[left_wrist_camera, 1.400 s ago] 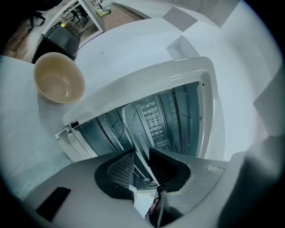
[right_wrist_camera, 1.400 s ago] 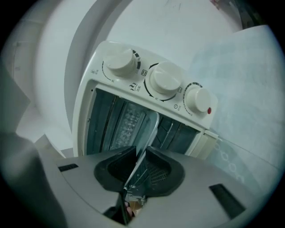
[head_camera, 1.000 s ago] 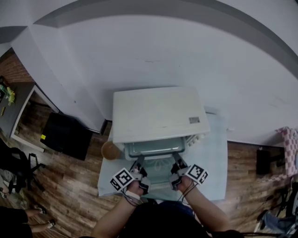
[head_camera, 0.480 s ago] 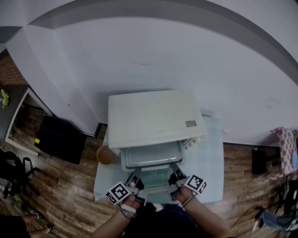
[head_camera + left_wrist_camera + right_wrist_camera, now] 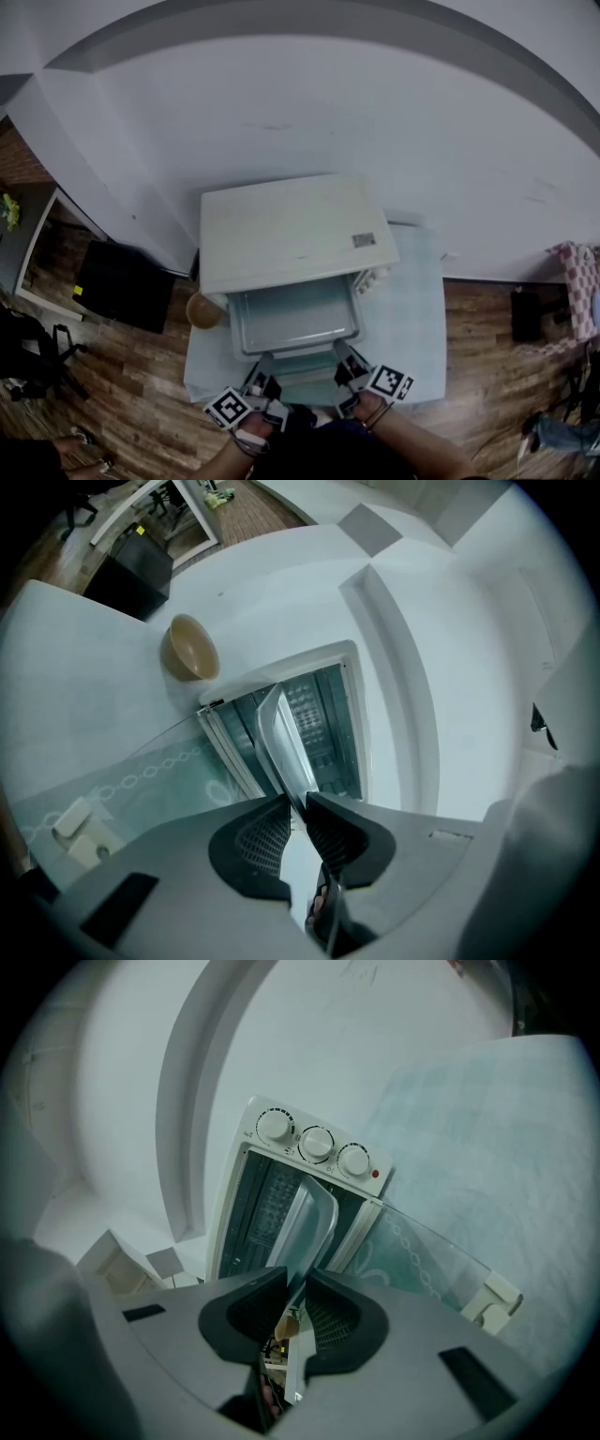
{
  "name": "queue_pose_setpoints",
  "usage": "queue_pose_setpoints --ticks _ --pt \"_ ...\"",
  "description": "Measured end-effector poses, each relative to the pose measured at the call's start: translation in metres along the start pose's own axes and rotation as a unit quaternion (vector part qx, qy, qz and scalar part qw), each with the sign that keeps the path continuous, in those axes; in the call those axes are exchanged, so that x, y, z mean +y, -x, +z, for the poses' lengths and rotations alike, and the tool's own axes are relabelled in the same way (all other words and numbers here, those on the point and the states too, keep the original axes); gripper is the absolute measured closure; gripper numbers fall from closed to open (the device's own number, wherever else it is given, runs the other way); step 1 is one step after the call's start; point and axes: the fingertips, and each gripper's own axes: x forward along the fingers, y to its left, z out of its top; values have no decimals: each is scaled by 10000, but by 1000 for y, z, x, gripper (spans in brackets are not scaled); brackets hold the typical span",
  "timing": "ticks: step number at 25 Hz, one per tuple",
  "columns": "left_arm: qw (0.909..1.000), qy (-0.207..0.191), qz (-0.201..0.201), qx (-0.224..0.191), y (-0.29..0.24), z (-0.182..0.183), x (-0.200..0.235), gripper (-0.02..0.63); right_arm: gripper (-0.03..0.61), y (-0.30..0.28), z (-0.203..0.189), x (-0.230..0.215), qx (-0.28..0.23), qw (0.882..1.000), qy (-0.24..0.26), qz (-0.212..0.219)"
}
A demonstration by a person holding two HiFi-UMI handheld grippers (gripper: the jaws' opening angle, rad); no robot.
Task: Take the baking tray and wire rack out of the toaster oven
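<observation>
I grip the baking tray [image 5: 294, 323] at its two front corners so it rides level coming out. The fingers of the left gripper [image 5: 298, 803] and of the right gripper [image 5: 300, 1281], having just been closing, pinch its rim. The tray, empty, hangs half out of the toaster oven [image 5: 291, 230]; the wire rack [image 5: 309, 710] seems inside.

Bowl [image 5: 202, 309] left of oven [image 5: 286, 230], open table [image 5: 414, 323] right

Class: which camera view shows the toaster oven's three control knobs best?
The right gripper view: all three knobs face the camera in a row. The head view shows only small bumps at the front right corner of the oven; the left gripper view shows none.
</observation>
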Motion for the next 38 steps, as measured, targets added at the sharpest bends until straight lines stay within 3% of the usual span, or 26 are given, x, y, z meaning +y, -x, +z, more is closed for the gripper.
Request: queue_pose_setpoints --ticks 3,7,10,13,17,28,38 --pt "9991 -80 -403 -123 5 -12 -15 563 512 13 -5 -4 141 9998 -96 60" --pt "9993 -85 -347 -126 19 -35 -19 565 512 29 -2 2 242 9986 114 458" --pt "9994 -152 -271 -141 31 -48 -17 568 514 43 -11 -14 383 9990 -162 163" --pt "9995 -194 -190 -176 40 -59 -16 569 514 43 -4 1 505 9926 610 922" --pt "9995 -136 -137 -255 45 -75 -19 569 514 52 1 4 616 9871 852 1209" --pt "9989 -251 -165 -347 51 -128 -40 569 514 106 23 -11 680 9852 1051 1170" --pt "9983 -395 -433 31 9 -209 -75 568 514 176 94 -37 175 9857 1083 1280"
